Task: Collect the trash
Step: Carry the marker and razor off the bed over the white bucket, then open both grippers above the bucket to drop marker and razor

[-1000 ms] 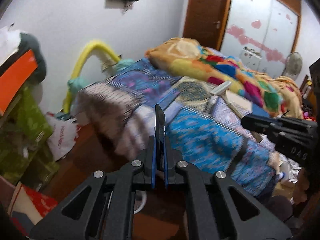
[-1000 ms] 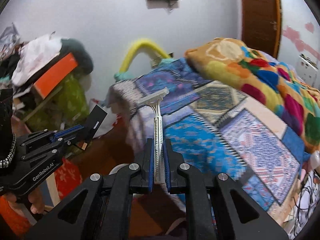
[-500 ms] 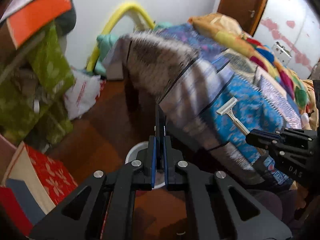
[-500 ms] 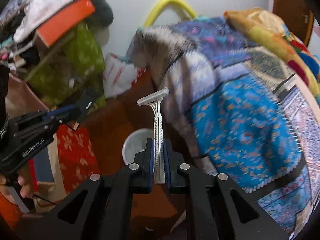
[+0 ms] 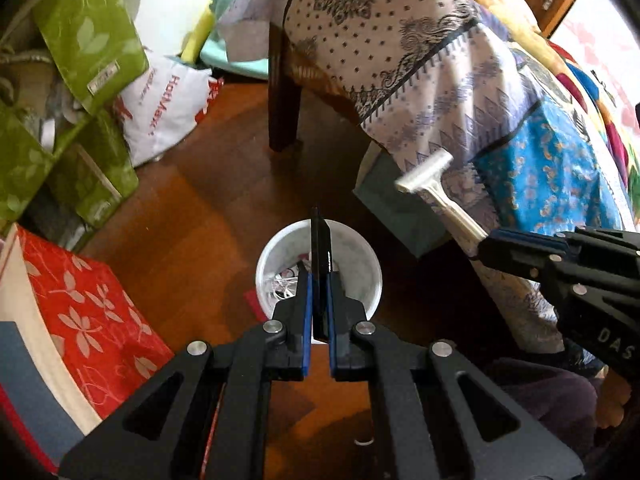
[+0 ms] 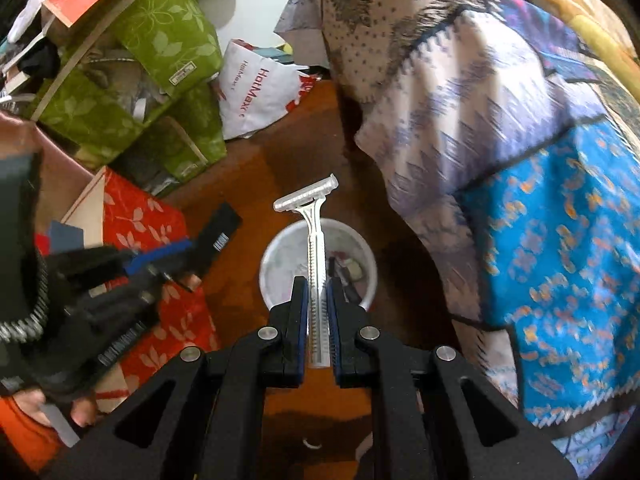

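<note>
Two claws over one white bin, both pointing steeply down at a brown wooden floor (image 5: 192, 208). Far left: green leaf-print bags (image 5: 86, 32) stacked against the wall, a red leaf-print box (image 5: 84, 292) below them, a white plastic shopping bag (image 5: 168, 108) with red lettering just beyond. Left claw (image 5: 319, 276) pressed together on a thin black packet (image 5: 320, 248), held on edge and sticking up past the fingertips, right over the white bin (image 5: 370, 276). Inside the bin, bits of wrapper and other small rubbish, too jumbled to name. Further right, a dark wooden bed leg (image 5: 284, 92) and a patterned bedsheet (image 5: 452, 80) draped off the bed, blue patchwork beyond it. Right claw (image 6: 319, 300) pinching a clear disposable razor (image 6: 314, 240) by its handle, head upward and away from the camera, handle crossing above the bin's opening. Same razor in the left wrist view, jutting from the right claw at the right edge, its head near the hanging sheet, off to the right of the bin's rim. Neither item inside the bin yet.
</note>
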Available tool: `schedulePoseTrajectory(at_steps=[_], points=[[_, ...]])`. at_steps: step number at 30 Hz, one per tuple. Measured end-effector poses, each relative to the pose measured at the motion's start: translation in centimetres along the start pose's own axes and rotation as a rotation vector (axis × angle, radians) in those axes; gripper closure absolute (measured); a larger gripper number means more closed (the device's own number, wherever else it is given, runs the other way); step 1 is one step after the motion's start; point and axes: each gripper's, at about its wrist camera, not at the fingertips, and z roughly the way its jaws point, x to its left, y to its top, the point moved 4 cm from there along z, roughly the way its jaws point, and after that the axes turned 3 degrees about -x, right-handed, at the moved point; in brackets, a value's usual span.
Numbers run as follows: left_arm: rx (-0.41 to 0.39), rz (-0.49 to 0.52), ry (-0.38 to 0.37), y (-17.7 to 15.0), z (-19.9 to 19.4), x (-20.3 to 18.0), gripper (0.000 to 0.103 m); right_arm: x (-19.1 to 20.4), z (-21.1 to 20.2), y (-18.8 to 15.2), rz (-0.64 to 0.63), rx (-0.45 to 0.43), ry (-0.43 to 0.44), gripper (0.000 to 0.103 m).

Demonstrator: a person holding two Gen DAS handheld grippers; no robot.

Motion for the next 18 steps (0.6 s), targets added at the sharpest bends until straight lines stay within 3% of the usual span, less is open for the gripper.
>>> schedulePoseTrajectory(at_steps=[4,5,6,7,8,13,18], points=[[-0.025,-0.030,-0.016,1.0,0.1,0.0,0.097,0.0,0.9,1.3,0.025,0.022,0.040,0.092],[-0.028,-0.037,-0.009,1.2,0.2,0.1,0.095,-0.1,1.3,1.5,0.029,0.037,0.039,0.083],[-0.024,-0.043,-0.005,1.4,0.2,0.1,0.084,-0.3,1.4,1.5,0.033,0.043,0.031,0.069],[-0.016,-0.051,0.000,1.5,0.4,0.2,0.072,-0.6,1.5,1.5,0.043,0.034,0.016,0.064],[-0.015,-0.059,0.001,1.5,0.4,0.4,0.071,-0.8,1.4,1.6,0.049,0.026,0.009,0.061],[-0.017,-0.049,0.022,1.4,-0.5,0.7,0.071,-1.5,0.0,0.7,0.072,0.016,0.009,0.061],[-0.072,-0.023,0.021,1.8,-4.3,0.0,0.071,-1.9,-3.9,-0.4,0.075,-0.053,-0.016,0.061]])
